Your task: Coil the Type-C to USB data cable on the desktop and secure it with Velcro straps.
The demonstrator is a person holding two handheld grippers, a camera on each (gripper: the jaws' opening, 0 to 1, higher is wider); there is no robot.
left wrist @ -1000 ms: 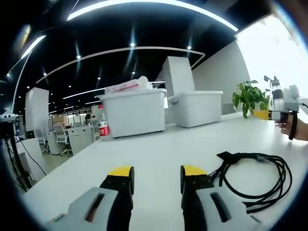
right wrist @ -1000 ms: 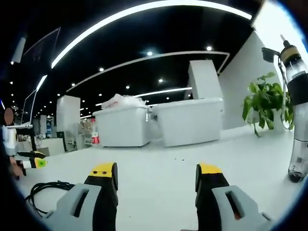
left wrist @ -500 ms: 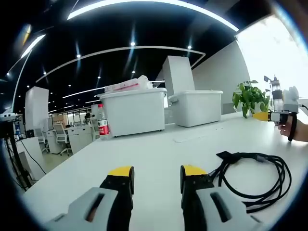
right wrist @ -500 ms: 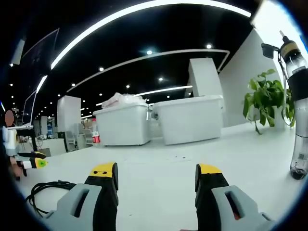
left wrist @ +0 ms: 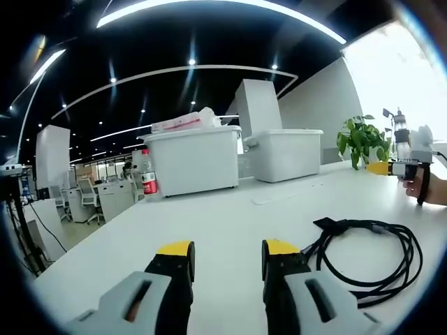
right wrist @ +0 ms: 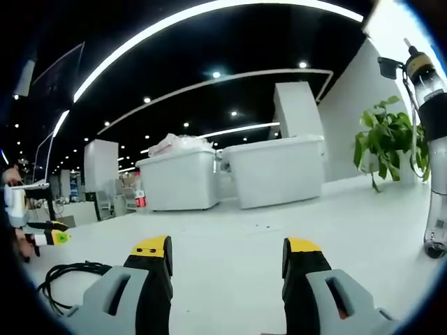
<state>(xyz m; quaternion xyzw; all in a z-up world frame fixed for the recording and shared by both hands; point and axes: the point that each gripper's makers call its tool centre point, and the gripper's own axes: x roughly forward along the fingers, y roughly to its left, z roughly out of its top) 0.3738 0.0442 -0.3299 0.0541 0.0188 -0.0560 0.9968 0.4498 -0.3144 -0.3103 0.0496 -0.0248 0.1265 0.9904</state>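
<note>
on the white desktop (left wrist: pixel 230 223), the loose black type-c to usb data cable (left wrist: pixel 370 255) lay in slack uncoiled loops just right of the left gripper (left wrist: pixel 227 255), between the two hands, probably so either could reach it. the left gripper's yellow-tipped jaws stood narrowly apart and empty, low over the desk. the right gripper (right wrist: pixel 227 255) gaped wide, holding nothing, with the cable (right wrist: pixel 66 276) at its left.

We can read no text anywhere. The red label on the bottle (left wrist: pixel 149 183) beside the bin (left wrist: pixel 192 160) is too small to make out, as is the spray bottle's (right wrist: pixel 436 139) print.
</note>
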